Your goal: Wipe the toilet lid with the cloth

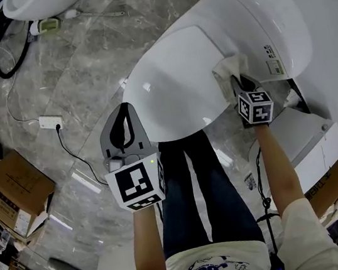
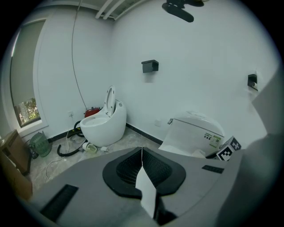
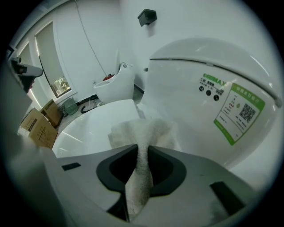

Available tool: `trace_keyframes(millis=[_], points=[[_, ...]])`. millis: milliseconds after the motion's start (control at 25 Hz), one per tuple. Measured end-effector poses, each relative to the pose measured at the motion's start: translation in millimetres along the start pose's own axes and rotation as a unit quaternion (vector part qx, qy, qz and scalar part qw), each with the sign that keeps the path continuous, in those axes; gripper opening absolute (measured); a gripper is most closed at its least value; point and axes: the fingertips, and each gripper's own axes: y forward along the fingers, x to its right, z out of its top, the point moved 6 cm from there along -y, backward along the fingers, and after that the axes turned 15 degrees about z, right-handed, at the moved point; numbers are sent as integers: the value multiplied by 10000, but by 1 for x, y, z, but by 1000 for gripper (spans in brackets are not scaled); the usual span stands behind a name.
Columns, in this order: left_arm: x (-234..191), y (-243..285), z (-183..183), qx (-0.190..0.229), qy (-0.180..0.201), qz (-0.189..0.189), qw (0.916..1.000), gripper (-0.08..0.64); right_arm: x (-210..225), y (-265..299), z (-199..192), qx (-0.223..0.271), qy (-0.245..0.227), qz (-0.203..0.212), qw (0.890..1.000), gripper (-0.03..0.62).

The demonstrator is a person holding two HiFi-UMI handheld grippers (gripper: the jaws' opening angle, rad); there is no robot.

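Grey marble floor takes up most of the head view. Sitting on it is the white toilet with its toilet lid down. There's a second, egg-shaped toilet over by the far wall with its seat flipped up (looks like a showroom to me). A cardboard box sits off to the person's left.

The left gripper hangs over the floor just beside the front-left edge of the lid, not touching it. Its jaws are pressed together with nothing between them, which is clear in the left gripper view.

The right gripper is at the back of the lid, right up near the toilet's rear unit. It's pinching the white cloth, and the bunched end of the cloth spreads out onto the lid surface.

There's also a green sticker on the rear unit and a white power strip on the floor.
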Motion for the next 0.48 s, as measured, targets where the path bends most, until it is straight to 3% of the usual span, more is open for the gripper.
trace_keyframes(millis=[480], points=[[-17,-4,-12,-59,-110,130,9998,9,-27,2,-23,-11,83,32,10000,61]])
